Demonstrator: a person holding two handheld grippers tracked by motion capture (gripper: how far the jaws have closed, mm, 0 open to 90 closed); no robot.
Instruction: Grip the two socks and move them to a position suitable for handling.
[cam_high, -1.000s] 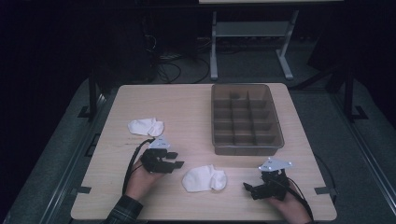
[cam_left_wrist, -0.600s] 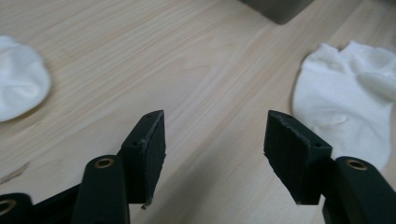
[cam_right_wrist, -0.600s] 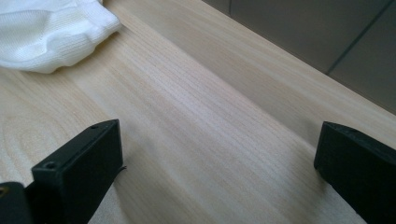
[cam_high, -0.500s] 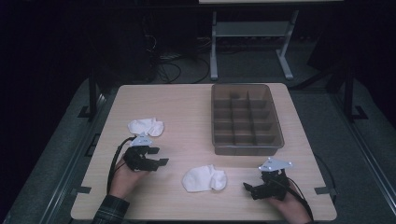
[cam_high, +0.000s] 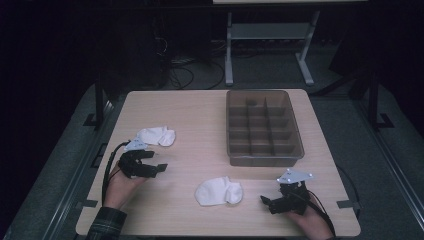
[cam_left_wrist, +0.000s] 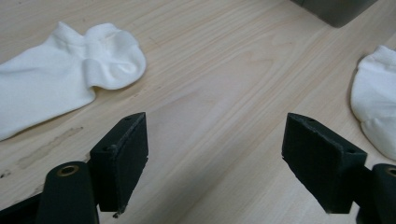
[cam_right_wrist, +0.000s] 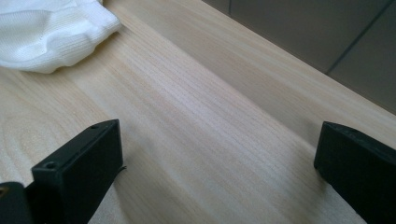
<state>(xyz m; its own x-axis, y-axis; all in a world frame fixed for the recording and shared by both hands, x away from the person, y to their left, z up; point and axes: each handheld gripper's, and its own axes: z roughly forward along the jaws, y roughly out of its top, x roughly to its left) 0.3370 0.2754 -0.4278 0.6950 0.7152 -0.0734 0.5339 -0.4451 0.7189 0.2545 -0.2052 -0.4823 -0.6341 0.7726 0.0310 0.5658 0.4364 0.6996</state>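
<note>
On the pale wooden table (cam_high: 200, 125), taking the grey plastic compartment tray (cam_high: 263, 127) as landmark: well to its left lies a white ankle sock (cam_high: 156, 135), flat on the wood. Just below that sock, the left gripper (cam_high: 150, 167) hovers with jaws spread wide and nothing between them. Below the tray's near left corner sits a second white sock, bunched (cam_high: 218, 191). Below the tray's near right corner, the right gripper (cam_high: 267, 202) points toward the bunched sock, jaws wide apart and empty, near it without touching.
</note>
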